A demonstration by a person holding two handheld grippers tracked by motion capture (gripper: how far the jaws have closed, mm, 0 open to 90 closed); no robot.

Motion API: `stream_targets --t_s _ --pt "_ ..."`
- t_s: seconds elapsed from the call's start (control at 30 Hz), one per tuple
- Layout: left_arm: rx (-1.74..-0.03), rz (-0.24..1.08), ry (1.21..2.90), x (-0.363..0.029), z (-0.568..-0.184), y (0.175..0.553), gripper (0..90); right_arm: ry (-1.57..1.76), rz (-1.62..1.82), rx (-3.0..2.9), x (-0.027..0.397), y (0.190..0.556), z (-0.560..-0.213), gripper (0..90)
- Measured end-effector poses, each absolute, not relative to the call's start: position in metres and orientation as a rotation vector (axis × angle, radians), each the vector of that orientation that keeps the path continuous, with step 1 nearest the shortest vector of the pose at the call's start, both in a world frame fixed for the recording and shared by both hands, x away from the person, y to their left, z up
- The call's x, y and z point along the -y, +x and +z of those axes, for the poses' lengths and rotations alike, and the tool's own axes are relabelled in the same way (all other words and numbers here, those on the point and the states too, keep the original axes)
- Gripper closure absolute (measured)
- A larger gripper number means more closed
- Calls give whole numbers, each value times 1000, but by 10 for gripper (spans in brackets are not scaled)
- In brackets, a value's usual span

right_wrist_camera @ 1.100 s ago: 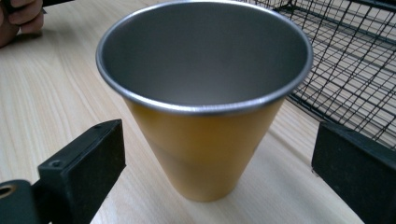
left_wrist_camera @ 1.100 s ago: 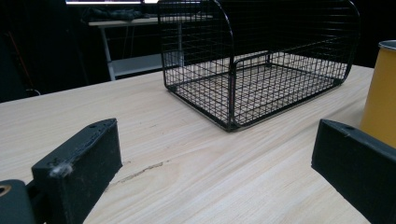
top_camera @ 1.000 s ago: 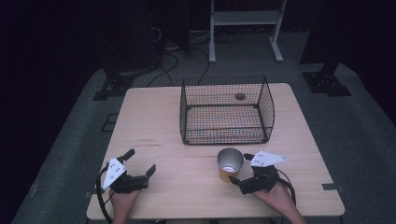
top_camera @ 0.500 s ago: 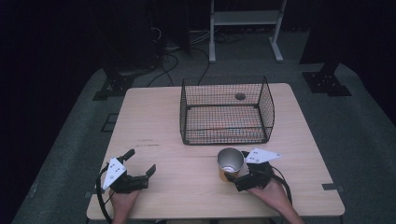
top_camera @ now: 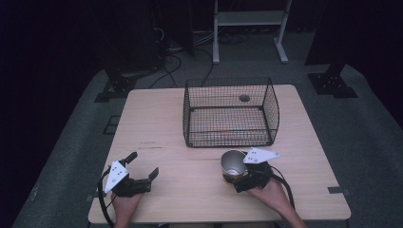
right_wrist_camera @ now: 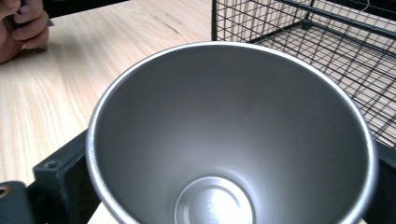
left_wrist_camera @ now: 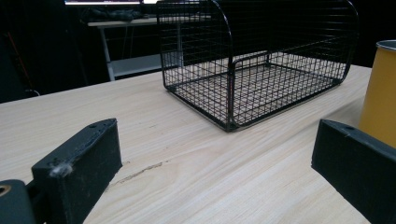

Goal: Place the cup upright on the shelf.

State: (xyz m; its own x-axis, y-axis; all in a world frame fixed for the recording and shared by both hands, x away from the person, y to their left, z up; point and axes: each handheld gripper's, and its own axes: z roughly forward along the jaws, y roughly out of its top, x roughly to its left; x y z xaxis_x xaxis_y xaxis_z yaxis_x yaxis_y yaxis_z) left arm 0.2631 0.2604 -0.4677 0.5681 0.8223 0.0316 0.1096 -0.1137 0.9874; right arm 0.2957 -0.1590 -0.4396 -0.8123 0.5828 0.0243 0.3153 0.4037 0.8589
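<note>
Steel cup (top_camera: 232, 164): between right gripper (top_camera: 247, 176) jaws, seemingly clamped.
Left gripper (top_camera: 141, 170): jaws apart, empty.
Wire basket (top_camera: 230, 113): beyond.

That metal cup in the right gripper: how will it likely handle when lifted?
The cup looks like rigid metal, so the right gripper probably won't deform it. Its smooth, tapered wall may slip in a light grip. It looks empty inside, so it is probably light and could tip if nudged.

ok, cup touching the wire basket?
Apart. In the high view a strip of bare table separates the cup from the wire basket front edge.
</note>
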Motion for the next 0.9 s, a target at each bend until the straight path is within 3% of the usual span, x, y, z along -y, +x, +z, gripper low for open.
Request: stream_targets --t_s 0.1,0.2,0.37,0.9 --pt "-807 733 1590 -260 -468 263 9 775 1390 -2404 159 297 -440 10" --pt "-808 734 1590 -260 -468 263 8 765 1409 -2411 160 298 -439 76" --pt "-808 734 1590 -260 -468 263 8 763 1414 -2421 162 300 -438 113" --pt "-808 734 1589 -261 -468 263 9 783 1479 -2428 172 306 -424 124"
